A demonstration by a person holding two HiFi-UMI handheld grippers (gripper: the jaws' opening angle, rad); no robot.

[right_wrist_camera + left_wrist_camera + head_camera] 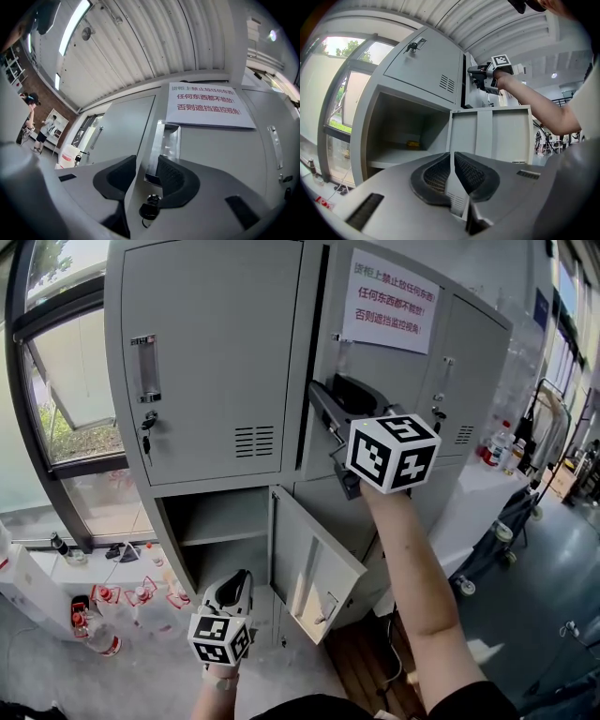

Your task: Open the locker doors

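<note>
L tool [242, 577] sits low, jaws together w/ nothing between, near the lower door [314, 568], which hangs wide open. Higher up, R tool [146, 161] is clamped on the edge of the upper mid door [412, 381], ajar w/ a dark gap, beside its recessed handle [169, 140]; notice [389, 301] above.

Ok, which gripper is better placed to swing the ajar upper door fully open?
Right. The right gripper has its jaws on the edge of the ajar upper middle door, beside its handle. The left gripper hangs shut, low by the open lower door.
</note>
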